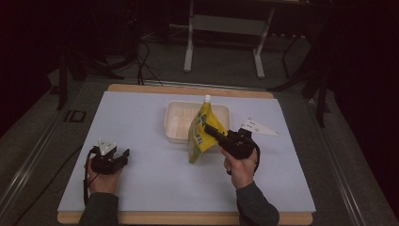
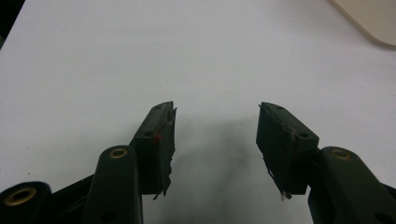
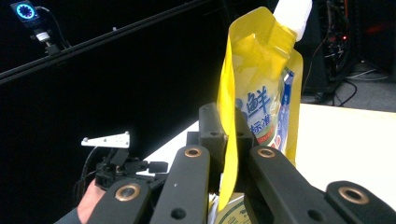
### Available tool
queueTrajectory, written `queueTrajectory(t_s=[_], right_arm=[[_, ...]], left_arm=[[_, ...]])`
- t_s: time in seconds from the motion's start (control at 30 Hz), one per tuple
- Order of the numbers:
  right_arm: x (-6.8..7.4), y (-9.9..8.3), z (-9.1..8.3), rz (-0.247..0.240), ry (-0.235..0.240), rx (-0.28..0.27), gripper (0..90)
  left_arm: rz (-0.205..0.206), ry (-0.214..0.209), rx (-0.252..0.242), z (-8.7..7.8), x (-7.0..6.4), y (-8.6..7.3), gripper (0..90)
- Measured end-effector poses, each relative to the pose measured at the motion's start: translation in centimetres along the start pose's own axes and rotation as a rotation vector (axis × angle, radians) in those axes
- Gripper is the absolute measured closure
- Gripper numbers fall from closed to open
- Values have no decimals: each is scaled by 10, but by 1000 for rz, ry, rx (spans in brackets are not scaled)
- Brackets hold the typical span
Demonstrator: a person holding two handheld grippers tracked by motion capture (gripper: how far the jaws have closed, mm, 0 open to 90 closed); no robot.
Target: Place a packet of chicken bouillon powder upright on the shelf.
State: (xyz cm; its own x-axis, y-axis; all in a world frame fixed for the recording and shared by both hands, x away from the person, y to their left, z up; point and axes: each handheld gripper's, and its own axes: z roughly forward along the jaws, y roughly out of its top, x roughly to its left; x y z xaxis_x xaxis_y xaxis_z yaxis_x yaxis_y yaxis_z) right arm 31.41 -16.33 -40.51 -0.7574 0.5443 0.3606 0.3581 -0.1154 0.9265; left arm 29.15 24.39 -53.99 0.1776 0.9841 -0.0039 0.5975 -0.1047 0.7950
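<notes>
Pouch (image 1: 201, 132) hangs upright over the counter (image 1: 141, 183), just beside the tray (image 1: 176, 123) — right tongs (image 1: 211, 130) pinch its side seam. Left tongs (image 1: 123, 155) rest agape, empty. Best to keep the spout up and lower it gently — a seam pinch may slip.

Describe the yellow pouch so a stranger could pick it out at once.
Start at the white mat covering the table, then find the shallow white tray near its middle. At the tray's right front edge, the right gripper holds the yellow spouted pouch, white-capped and the only brightly coloured thing there.
</notes>
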Motion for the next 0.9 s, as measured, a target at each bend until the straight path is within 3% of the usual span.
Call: queueTrajectory(t_s=[0.9], right_arm=[[-12, 12, 13, -24, -68, -27, 895]], left_arm=[[0, -2, -1, 0, 0, 0, 464]])
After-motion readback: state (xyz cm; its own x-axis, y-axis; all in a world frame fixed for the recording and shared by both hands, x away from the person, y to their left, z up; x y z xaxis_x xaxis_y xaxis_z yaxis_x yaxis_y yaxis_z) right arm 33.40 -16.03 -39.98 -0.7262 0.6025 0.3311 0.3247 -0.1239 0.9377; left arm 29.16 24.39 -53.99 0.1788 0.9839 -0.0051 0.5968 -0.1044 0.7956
